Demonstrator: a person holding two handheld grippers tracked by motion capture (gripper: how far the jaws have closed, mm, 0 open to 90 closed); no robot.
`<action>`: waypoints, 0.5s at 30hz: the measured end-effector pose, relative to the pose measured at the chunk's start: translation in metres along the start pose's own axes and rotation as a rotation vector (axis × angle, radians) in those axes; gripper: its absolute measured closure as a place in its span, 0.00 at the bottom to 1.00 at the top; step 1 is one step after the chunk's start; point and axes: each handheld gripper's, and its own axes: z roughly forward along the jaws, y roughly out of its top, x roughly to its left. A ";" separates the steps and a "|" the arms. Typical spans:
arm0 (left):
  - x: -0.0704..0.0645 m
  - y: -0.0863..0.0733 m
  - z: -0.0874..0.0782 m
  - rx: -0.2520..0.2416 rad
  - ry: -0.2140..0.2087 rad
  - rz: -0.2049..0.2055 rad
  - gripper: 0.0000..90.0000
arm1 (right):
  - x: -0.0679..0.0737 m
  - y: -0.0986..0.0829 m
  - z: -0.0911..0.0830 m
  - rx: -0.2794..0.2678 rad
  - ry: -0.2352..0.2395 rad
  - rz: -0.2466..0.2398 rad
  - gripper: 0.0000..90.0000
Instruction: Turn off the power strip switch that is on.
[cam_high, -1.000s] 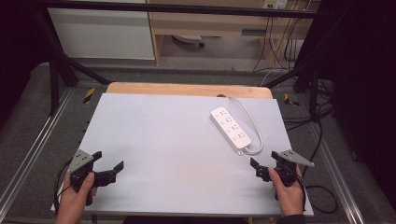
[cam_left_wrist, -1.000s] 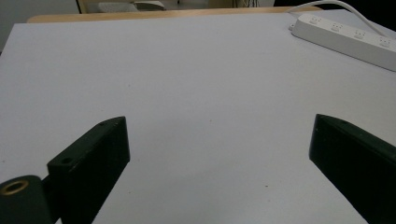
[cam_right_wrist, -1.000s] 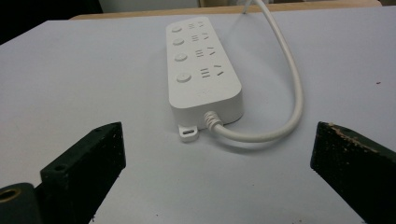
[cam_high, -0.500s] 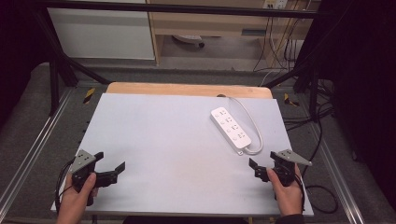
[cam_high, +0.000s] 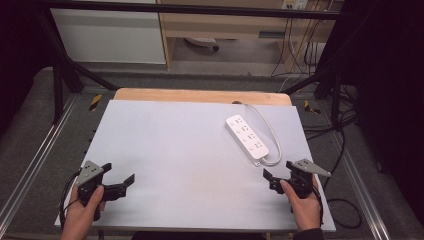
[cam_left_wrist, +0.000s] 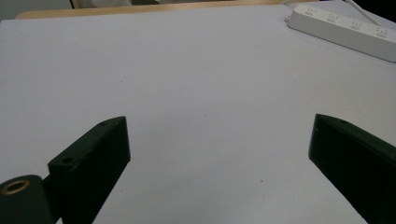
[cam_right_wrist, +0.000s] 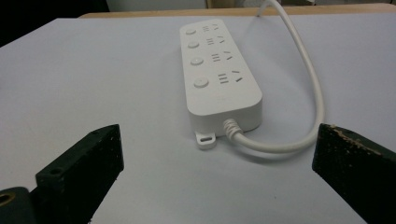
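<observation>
Your left gripper (cam_high: 120, 181) sits well left of the white rectangular plastic power strip (cam_high: 246, 136), jaws spread wide and empty. The strip lies flat on the pale grey table surface (cam_high: 180, 150). Just short of its cord end, your right gripper (cam_high: 272, 176) is wide apart, holding nothing.
</observation>
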 end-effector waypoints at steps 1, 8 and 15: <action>0.000 0.000 0.000 0.000 0.000 0.000 0.06 | 0.001 0.001 0.000 -0.006 0.002 -0.001 0.03; 0.000 -0.001 0.002 0.006 -0.003 0.001 0.06 | 0.009 0.017 0.002 -0.039 0.025 -0.035 0.04; -0.002 -0.001 0.002 0.005 0.002 -0.001 0.06 | 0.016 0.039 0.010 -0.089 0.037 -0.038 0.04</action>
